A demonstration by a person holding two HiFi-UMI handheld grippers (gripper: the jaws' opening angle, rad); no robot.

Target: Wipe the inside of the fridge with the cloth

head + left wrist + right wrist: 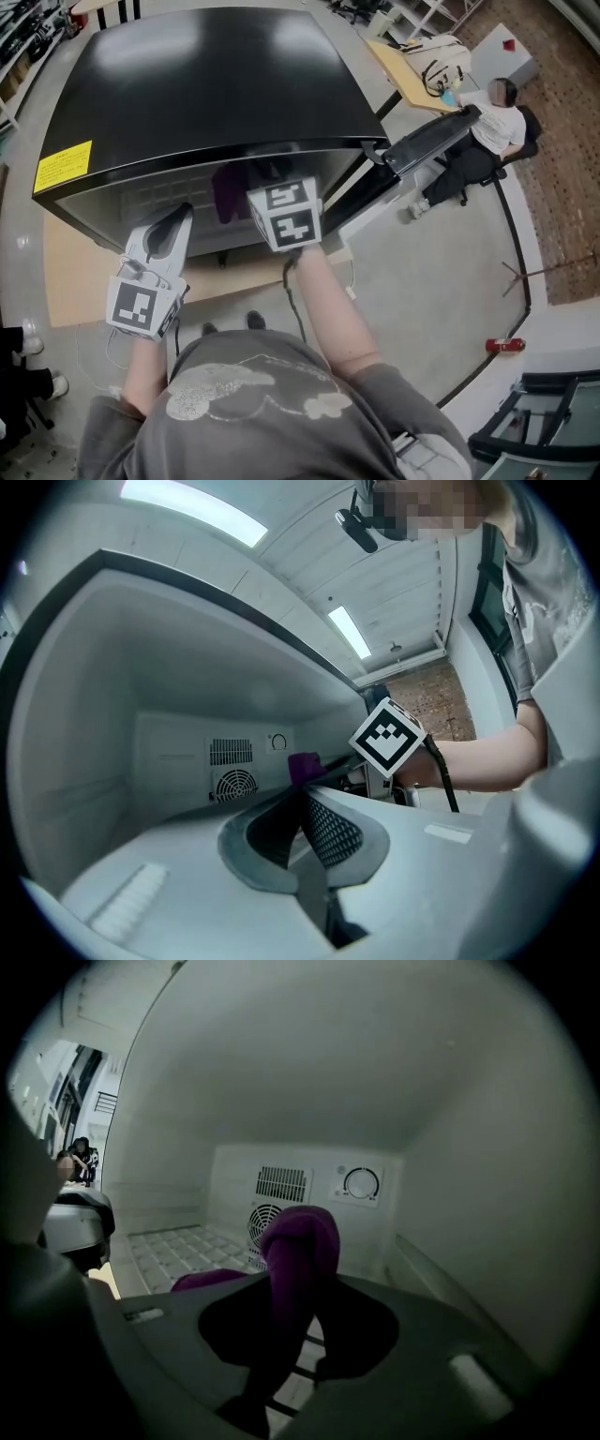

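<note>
A crumpled purple cloth [300, 1241] is pinched in the right gripper [287, 1354] inside the black mini fridge [206, 84]. The white back wall [234, 1171] lies straight ahead of it, seemingly not touched. The left gripper [302, 810], pressed together and empty, is held alongside.

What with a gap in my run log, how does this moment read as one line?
right gripper: shut on cloth, inside fridge | left gripper: shut, empty, at fridge front

1. Fridge top [206, 84]: black, glossy, smooth, light-reflecting.
2. Fridge interior walls [281, 1101]: white plastic, matt, smooth.
3. Cloth [298, 1251]: purple fabric, soft, matt.
4. Left gripper [304, 794]: grey matt plastic shell; one pad [332, 833] dot-textured, rough.
5. Floor [422, 281]: grey, smooth, faint sheen.
</note>
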